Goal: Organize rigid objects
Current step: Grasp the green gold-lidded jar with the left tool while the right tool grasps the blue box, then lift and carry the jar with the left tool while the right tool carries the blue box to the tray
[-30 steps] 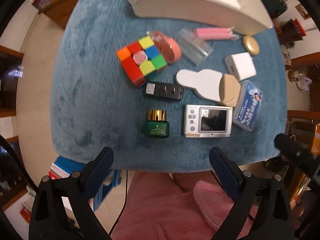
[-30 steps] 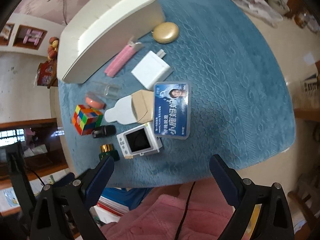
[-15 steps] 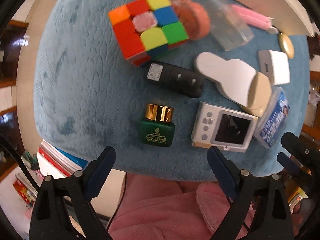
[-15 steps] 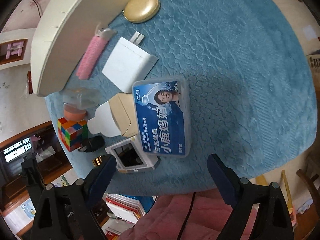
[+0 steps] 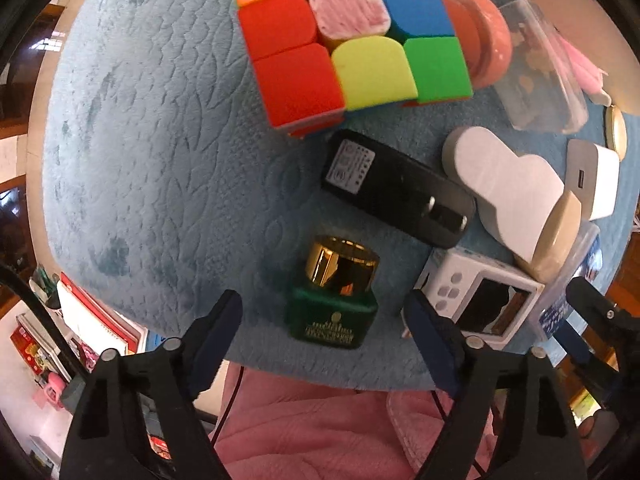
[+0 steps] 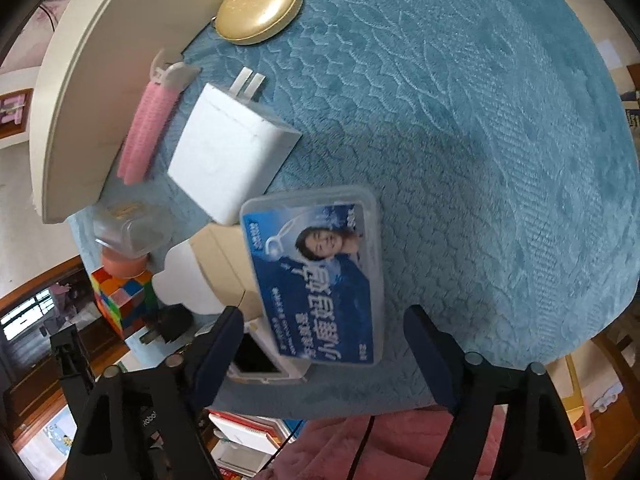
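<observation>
Left tool (image 5: 322,322) spread apart, straddling one green glass jar with gold cap (image 5: 334,298), upright near the blue plush surface (image 5: 160,160) edge. Right tool (image 6: 324,336) likewise apart over one blue-labelled clear plastic box (image 6: 316,280), long axis running away. Beyond, one black charger (image 5: 396,188), one multicoloured puzzle cube (image 5: 348,36).

White Chinese characters, blurred and seemingly upside down, run across the blue-labelled plastic box (image 6: 320,280).

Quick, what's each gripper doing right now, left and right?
Left gripper: open, empty, framing the green jar.
Right gripper: open, empty, framing the blue box.
</observation>
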A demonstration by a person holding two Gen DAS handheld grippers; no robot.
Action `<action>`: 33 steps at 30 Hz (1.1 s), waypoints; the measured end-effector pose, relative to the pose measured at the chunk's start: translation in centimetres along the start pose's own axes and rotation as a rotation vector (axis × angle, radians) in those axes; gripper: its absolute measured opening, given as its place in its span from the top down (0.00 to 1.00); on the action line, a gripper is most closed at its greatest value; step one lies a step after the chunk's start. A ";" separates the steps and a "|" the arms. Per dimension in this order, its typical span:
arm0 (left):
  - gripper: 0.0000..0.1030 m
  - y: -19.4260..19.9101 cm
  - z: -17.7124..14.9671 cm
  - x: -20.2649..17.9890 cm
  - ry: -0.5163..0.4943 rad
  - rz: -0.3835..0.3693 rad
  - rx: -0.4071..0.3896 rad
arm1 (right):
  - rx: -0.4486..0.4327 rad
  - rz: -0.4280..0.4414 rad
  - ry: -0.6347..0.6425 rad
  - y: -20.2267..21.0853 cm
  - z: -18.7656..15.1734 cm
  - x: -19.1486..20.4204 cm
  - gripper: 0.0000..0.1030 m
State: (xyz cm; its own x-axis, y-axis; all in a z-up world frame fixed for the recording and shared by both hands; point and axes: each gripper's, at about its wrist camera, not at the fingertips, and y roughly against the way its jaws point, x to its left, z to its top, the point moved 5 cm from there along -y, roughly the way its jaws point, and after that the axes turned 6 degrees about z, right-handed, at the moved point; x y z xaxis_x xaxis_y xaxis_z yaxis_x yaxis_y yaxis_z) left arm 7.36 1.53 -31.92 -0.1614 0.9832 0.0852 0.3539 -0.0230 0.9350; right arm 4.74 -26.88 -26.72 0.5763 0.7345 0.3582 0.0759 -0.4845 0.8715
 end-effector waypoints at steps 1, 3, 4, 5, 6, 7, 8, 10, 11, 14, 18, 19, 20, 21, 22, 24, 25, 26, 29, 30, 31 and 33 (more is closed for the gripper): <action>0.19 -0.2 0.4 0.0 0.002 -0.001 0.004 | 0.000 -0.005 0.000 -0.2 0.0 -0.1 0.23; 0.21 -0.6 0.7 0.3 0.012 -0.007 0.014 | 0.000 -0.017 -0.005 -0.4 0.4 -0.3 0.28; 0.24 -0.7 0.7 0.0 0.018 -0.011 0.017 | 0.002 -0.013 -0.007 -0.4 0.5 -0.3 0.28; 0.28 -0.9 0.9 0.2 0.026 -0.018 0.021 | 0.005 -0.013 -0.007 -0.6 0.7 -0.1 0.28; 0.30 -1.4 1.3 0.4 0.030 -0.021 0.025 | 0.006 -0.015 -0.005 -0.8 1.0 0.1 0.29; 0.34 -1.7 1.5 0.6 0.039 -0.027 0.031 | 0.006 -0.019 0.001 -0.9 1.2 0.3 0.29; 0.38 -2.0 1.7 0.9 0.047 -0.034 0.036 | 0.006 -0.023 0.006 -1.0 1.3 0.5 0.30; 0.42 -2.4 2.3 1.1 0.064 -0.038 0.046 | 0.008 -0.034 0.014 -1.4 1.6 0.9 0.30; 0.43 -2.5 2.3 0.9 0.071 -0.038 0.044 | 0.008 -0.036 0.015 -1.7 1.7 1.1 0.30; 0.45 -2.9 2.6 1.6 0.082 -0.044 0.044 | 0.008 -0.034 0.014 -2.1 2.2 1.7 0.30; 0.51 -1.4 1.8 0.7 0.111 -0.045 0.044 | 0.003 -0.027 0.030 -2.4 3.0 1.7 0.33; 0.53 -1.4 1.8 0.9 0.113 -0.048 0.043 | -0.001 -0.017 0.036 -2.5 3.1 1.9 0.36; 0.54 -1.4 1.7 1.1 0.115 -0.051 0.042 | -0.001 -0.019 0.040 -2.2 2.9 1.9 0.36; 0.54 -1.4 1.7 1.3 0.116 -0.050 0.041 | -0.001 -0.018 0.041 -2.3 3.0 1.9 0.36; 0.54 -1.2 1.5 1.3 0.117 -0.050 0.039 | 0.000 -0.014 0.040 -2.2 3.3 1.9 0.36; 0.54 -0.8 1.1 1.3 0.123 -0.050 0.037 | 0.002 -0.010 0.044 -1.8 3.3 1.8 0.36; 0.54 -0.8 1.0 1.4 0.125 -0.050 0.036 | 0.001 -0.016 0.048 -1.7 3.2 1.7 0.36; 0.54 -0.7 0.9 1.4 0.126 -0.048 0.034 | 0.000 -0.025 0.052 -1.4 3.0 1.7 0.36; 0.54 -0.3 0.6 1.2 0.131 -0.047 0.029 | 0.011 -0.042 0.059 -0.7 2.0 0.9 0.36; 0.54 -0.3 0.3 0.6 0.137 -0.047 0.027 | 0.021 -0.034 0.048 -0.7 1.7 0.7 0.36; 0.54 -0.2 0.2 -0.5 0.143 -0.046 0.027 | 0.030 -0.026 0.038 -0.8 1.6 0.4 0.36; 0.54 -0.3 -0.2 -0.4 0.152 -0.046 0.029 | 0.049 -0.009 0.012 -0.7 1.3 -0.2 0.36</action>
State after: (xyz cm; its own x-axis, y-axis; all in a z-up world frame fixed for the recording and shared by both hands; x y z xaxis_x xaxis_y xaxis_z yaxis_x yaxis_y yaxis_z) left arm 7.15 1.11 -32.14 -0.3153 0.9442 0.0957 0.3693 0.0292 0.9288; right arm 5.67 -27.29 -27.84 0.5653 0.7448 0.3546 0.1213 -0.5002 0.8574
